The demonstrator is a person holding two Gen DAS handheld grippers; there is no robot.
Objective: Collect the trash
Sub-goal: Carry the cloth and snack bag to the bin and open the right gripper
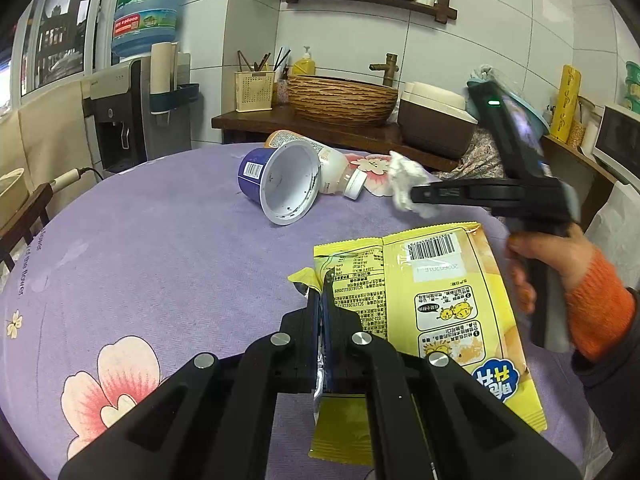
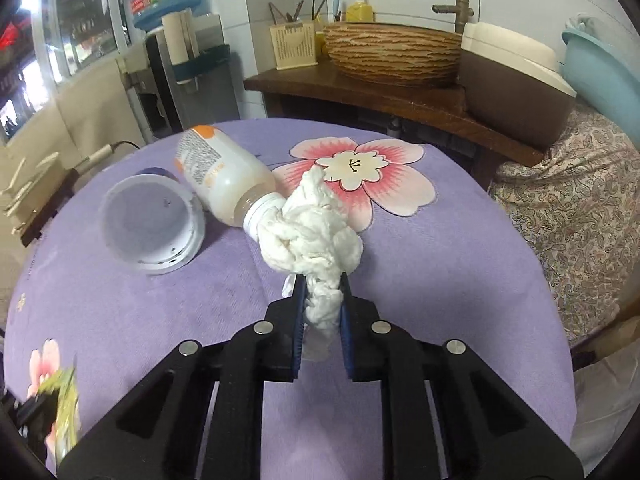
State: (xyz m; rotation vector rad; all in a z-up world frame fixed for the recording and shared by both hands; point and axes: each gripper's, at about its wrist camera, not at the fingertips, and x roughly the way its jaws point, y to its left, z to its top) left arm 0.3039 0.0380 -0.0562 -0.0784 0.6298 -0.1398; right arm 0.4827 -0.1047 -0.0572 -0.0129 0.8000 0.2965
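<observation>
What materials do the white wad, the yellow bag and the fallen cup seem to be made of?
White wad: soft tissue paper, matte, crumpled folds. Yellow bag: thin glossy plastic film, probably foil-lined, silvery at its torn edge. Fallen cup: probably paper or plastic, smooth white inside, printed blue outside.

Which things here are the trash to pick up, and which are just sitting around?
Trash:
- yellow foil snack bag, clamped in the left gripper
- crumpled white tissue wad, squeezed by the right gripper
- tipped-over blue paper cup
- lying white plastic bottle

Just sitting around:
- woven brown basin
- beige chopstick holder
- yellow soap pump bottle
</observation>
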